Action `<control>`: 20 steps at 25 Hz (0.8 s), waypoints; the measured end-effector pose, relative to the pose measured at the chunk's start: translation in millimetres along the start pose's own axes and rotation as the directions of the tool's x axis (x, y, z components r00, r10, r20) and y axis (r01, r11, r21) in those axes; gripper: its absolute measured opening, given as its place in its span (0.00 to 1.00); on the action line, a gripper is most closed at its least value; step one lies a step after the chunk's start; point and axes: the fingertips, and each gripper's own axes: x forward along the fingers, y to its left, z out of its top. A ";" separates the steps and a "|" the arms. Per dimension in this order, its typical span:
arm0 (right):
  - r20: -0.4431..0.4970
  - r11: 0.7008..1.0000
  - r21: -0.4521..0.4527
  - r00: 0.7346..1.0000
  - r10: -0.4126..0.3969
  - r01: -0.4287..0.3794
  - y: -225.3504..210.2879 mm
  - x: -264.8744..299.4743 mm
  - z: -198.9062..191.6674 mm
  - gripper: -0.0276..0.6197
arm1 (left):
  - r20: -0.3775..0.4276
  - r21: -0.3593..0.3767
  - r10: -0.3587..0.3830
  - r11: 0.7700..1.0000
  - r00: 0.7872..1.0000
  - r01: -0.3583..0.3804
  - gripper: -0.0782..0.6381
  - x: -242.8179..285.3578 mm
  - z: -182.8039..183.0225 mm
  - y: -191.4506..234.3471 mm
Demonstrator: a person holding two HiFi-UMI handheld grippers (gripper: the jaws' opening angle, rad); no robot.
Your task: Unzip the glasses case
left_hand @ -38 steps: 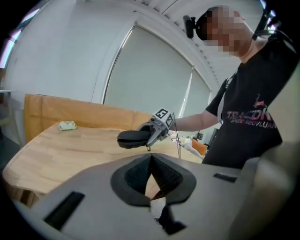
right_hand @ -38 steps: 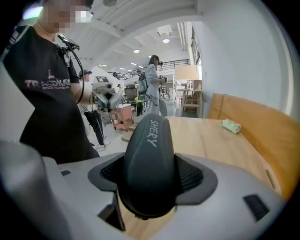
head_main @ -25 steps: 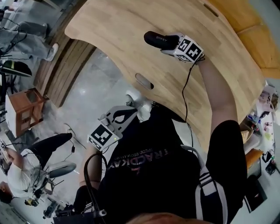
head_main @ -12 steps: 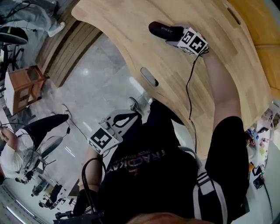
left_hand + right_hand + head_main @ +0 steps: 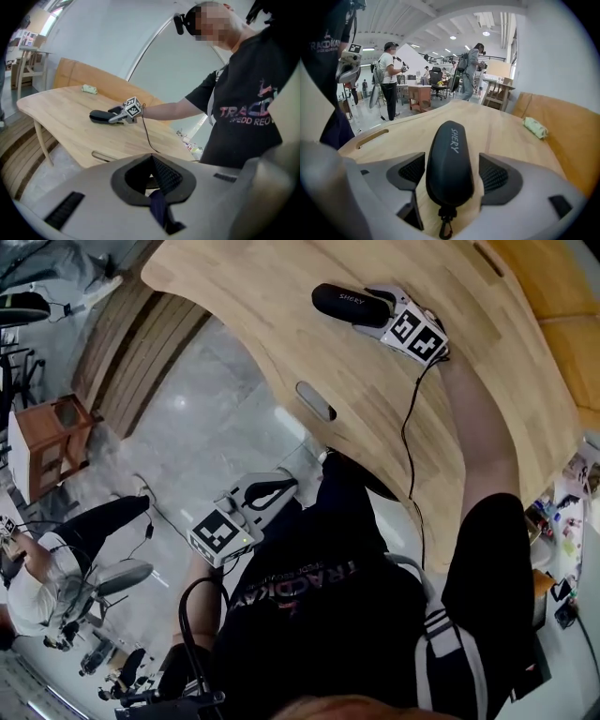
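case: black oblong zip-up glasses case (image 5: 450,159), lying flat on the light wooden table (image 5: 281,334), long axis in line with my right claw.
right claw: right gripper (image 5: 452,174) straddles the near end of the case, one jaw each side. Jaws apart, a thin gap at each pad as far as I can see, so nothing gripped yet.
left claw: left gripper (image 5: 152,176) well away from the case, off the table edge by the torso. Jaws fully together, nothing in them.
zip end: small black clip (image 5: 446,224) hangs off the case end nearest the right claw. Can't tell whether it's the zip pull or just a hanger loop.
progress: I'd say zip untouched, case not pinned down.
risk 1: closing the right claw on the rounded shell could squirt the case forward, smooth shell on bare wood.
risk 2: pulling the zip with a loose hold drags the whole case instead of opening it.
risk 3: grabbing the clip if it's only a hanger, so the zip never moves.
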 end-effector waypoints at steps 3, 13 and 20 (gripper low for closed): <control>0.019 0.996 0.026 0.996 -0.084 0.083 -5.8 -22.3 4.6 0.60 | 0.024 0.043 -0.022 0.999 0.999 0.021 0.13 -2.8 2.9 -0.3; 0.149 0.879 0.406 0.931 -0.333 0.250 74.5 -122.0 60.8 0.07 | 0.047 0.126 -0.002 0.992 0.999 -0.004 0.13 -52.5 -18.8 5.3; 0.221 0.799 0.541 0.872 -0.437 0.263 199.9 -165.2 123.8 0.07 | 0.059 0.188 -0.014 0.982 0.998 0.003 0.13 -93.1 -38.6 -7.3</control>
